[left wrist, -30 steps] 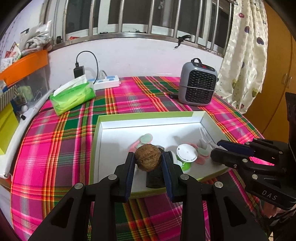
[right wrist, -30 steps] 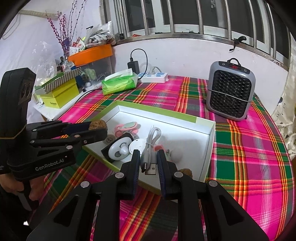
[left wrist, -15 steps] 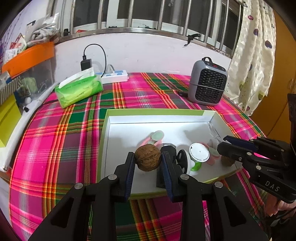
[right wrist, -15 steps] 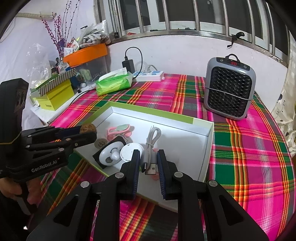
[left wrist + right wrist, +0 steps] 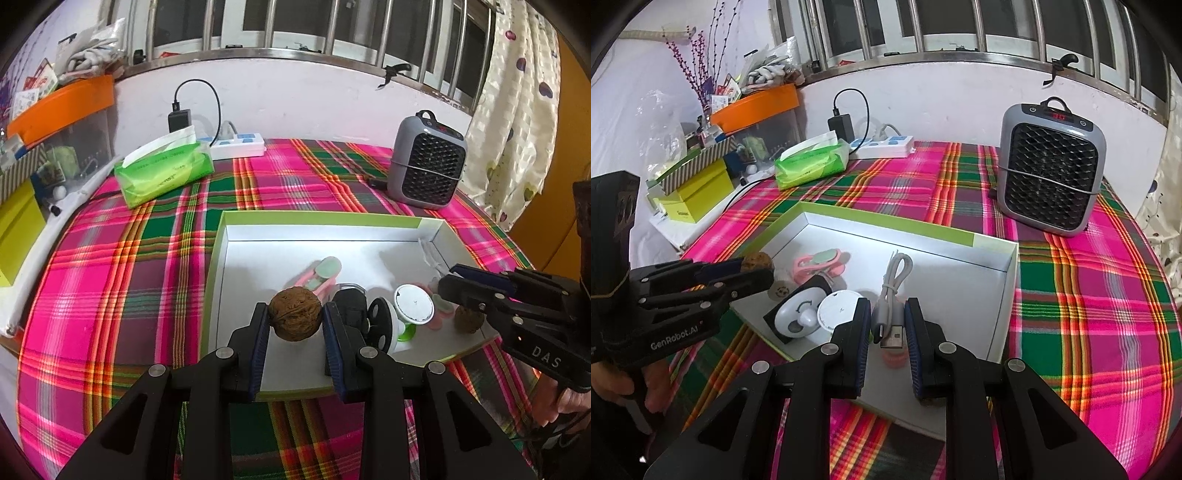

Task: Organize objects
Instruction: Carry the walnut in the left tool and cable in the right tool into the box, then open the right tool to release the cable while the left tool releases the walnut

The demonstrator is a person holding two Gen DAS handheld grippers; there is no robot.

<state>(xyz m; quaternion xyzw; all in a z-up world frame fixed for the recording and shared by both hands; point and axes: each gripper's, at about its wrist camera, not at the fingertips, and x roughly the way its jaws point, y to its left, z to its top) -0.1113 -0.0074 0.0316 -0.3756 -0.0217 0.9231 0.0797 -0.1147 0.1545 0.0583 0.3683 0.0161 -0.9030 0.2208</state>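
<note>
A shallow white box with a green rim (image 5: 317,221) lies on the plaid tablecloth. My left gripper (image 5: 295,321) is shut on a brown walnut (image 5: 294,318), held just above the box's near left part. The same gripper (image 5: 764,271) and walnut (image 5: 757,260) show at the left of the right wrist view. My right gripper (image 5: 888,326) is shut on the plug end of a white USB cable (image 5: 895,277), whose loop reaches forward over the box floor. The right gripper (image 5: 448,280) hovers over the box's right end, above a second walnut (image 5: 469,319).
In the box lie a pink and green clip (image 5: 321,273), a white disc (image 5: 413,304), a black and white gadget (image 5: 354,306) and pink rings (image 5: 894,358). Behind stand a grey heater (image 5: 428,170), a green tissue pack (image 5: 166,173) and a power strip (image 5: 240,146).
Both grips are unchanged. The left wrist view has swung a little, and the second walnut has come into sight under the right gripper.
</note>
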